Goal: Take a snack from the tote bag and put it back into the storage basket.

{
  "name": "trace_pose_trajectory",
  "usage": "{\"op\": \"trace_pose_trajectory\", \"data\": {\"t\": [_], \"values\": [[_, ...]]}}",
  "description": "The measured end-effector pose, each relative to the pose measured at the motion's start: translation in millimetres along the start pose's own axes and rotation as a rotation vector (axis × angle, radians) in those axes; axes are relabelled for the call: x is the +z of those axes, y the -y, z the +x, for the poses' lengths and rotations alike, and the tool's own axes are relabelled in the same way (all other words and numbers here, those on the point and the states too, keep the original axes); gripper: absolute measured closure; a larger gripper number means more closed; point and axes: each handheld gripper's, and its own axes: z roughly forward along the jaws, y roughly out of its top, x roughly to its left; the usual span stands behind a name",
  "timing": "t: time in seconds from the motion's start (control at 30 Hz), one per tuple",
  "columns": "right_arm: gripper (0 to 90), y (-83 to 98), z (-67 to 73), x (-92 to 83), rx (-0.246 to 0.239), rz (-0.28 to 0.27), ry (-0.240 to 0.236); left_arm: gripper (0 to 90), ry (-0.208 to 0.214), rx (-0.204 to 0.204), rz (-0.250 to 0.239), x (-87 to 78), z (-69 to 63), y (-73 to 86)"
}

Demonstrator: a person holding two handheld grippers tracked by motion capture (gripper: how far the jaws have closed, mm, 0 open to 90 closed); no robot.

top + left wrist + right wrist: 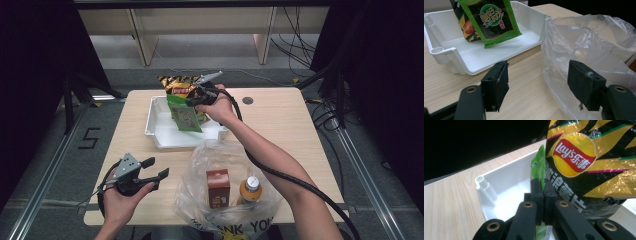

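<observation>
My right gripper is shut on the top edge of a green snack packet, which hangs just above the white tray. Along its jaws, the packet's thin green edge is pinched between the pads. A black-and-gold Lay's chips bag stands right beside it in the tray. My left gripper rests open near the table's front left, nothing between its pads. Ahead of it are the green packet, the tray and a clear plastic bag.
The plastic bag lies at the table's front middle, holding a brown carton and an orange-capped bottle. Bare wood shows left of the tray and on the table's right side. The right gripper's cable runs along the forearm.
</observation>
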Motion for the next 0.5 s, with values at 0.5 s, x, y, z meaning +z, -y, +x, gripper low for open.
{"op": "trace_pose_trajectory", "data": {"t": [0.5], "values": [[90.0, 1.6, -4.7, 3.8, -0.002, 0.026, 0.004, 32.9, 0.002, 0.002, 0.005, -0.5, 0.2, 0.2]]}}
